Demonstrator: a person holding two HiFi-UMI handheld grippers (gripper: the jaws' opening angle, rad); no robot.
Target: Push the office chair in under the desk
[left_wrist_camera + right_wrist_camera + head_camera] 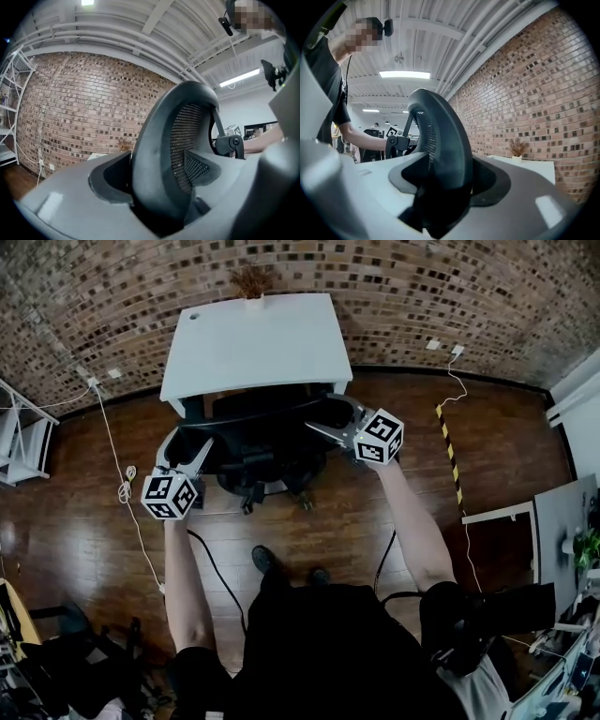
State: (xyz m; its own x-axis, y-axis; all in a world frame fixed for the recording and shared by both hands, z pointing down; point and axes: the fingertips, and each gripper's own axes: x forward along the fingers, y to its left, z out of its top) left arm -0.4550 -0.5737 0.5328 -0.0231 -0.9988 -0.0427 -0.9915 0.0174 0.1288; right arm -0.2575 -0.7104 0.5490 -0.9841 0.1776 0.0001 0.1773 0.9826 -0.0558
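Note:
A black office chair [267, 442] stands at the front of a white desk [253, 343], its seat partly beneath the top and its wheeled base [272, 486] on the wood floor. My left gripper [192, 448] holds the left edge of the chair's mesh backrest [173, 140], with the frame squeezed between both jaws. My right gripper [328, 426] clamps the backrest's right edge [440, 136] the same way. Both grippers point level toward the desk. In the right gripper view the desk top [529, 166] shows just behind the backrest.
A curved brick wall [394, 287] runs behind the desk, and a small dried plant [251, 282] sits at the desk's back edge. White cables [124, 486] lie on the floor at left. Yellow-black tape [448, 448] and another desk [562, 512] are at right. A metal shelf [19, 442] stands far left.

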